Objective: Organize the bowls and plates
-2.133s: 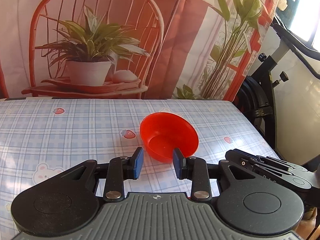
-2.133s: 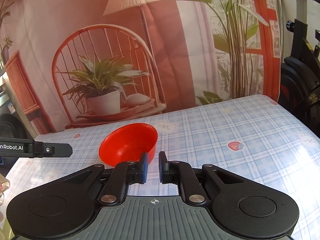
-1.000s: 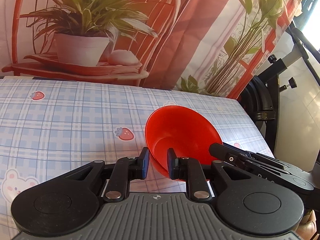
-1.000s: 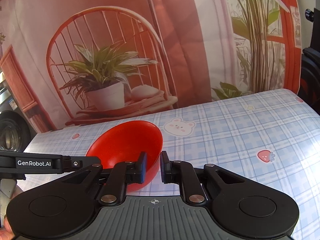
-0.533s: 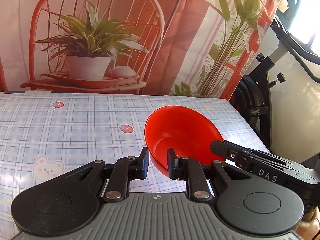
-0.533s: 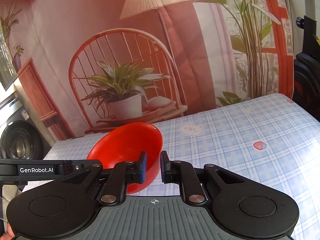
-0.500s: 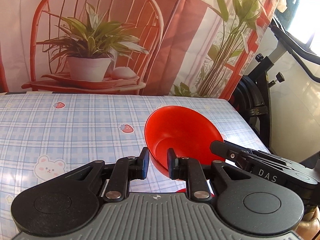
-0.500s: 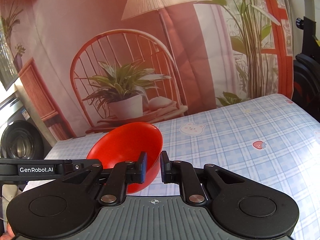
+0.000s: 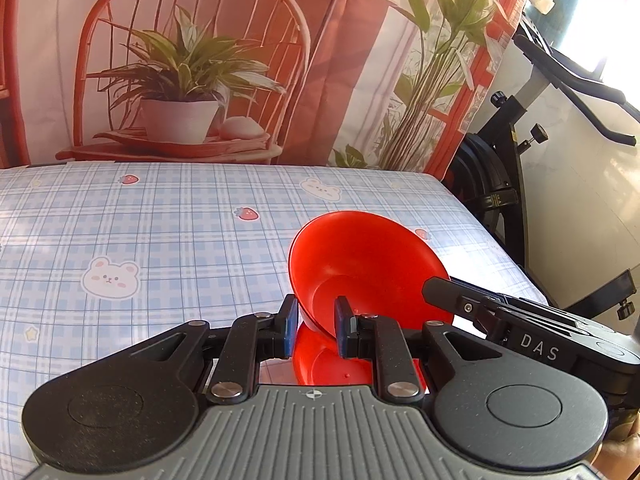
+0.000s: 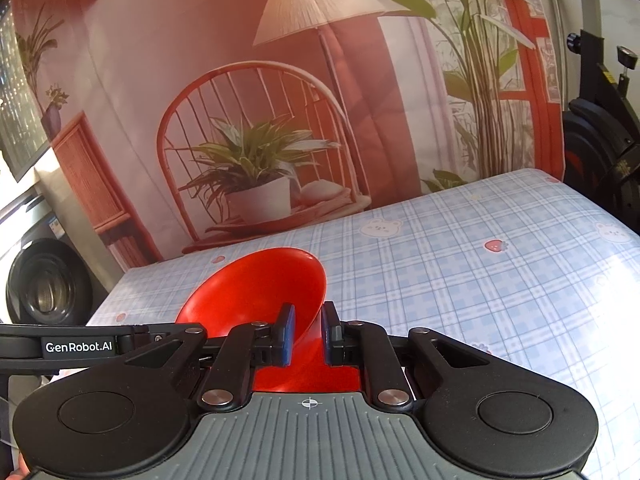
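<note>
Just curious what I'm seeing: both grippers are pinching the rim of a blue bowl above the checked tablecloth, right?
Not quite: the bowl is red, not blue, as the left wrist view shows. Both the left gripper and the right gripper do pinch its rim above the checked tablecloth.

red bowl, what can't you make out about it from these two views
- Left wrist view: the red bowl has its near wall covered by the left gripper; the second red piece beneath is mostly hidden by the gripper body.
- Right wrist view: the bowl's base is blocked by the right gripper.
</note>
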Motion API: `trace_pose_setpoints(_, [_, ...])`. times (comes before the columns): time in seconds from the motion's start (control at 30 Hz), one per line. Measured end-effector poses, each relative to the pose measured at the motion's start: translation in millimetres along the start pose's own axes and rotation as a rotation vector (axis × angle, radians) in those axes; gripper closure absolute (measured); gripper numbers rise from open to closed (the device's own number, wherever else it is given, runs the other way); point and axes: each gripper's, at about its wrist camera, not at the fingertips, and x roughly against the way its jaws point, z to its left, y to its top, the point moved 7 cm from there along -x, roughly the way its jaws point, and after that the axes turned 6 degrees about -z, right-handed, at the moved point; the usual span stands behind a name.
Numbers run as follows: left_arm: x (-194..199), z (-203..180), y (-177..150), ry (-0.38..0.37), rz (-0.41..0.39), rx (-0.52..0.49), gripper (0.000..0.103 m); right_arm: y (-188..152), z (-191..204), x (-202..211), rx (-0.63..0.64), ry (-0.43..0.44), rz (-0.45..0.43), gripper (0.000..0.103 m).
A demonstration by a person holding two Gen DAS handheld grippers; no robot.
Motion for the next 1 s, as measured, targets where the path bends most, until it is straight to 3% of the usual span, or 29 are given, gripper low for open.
trace_pose_setpoints(0.3, [0,4,-23,-0.008,0.054,0.038,0.083,-22,-3,7,-0.010,-0.002,0.034,0.089])
trace_pose_setpoints(1.0, [-23,-7,-40,-0.035,0.141,-0.032,0.080,-44,-28,1,-0.059,-0.033,0.064,0.089])
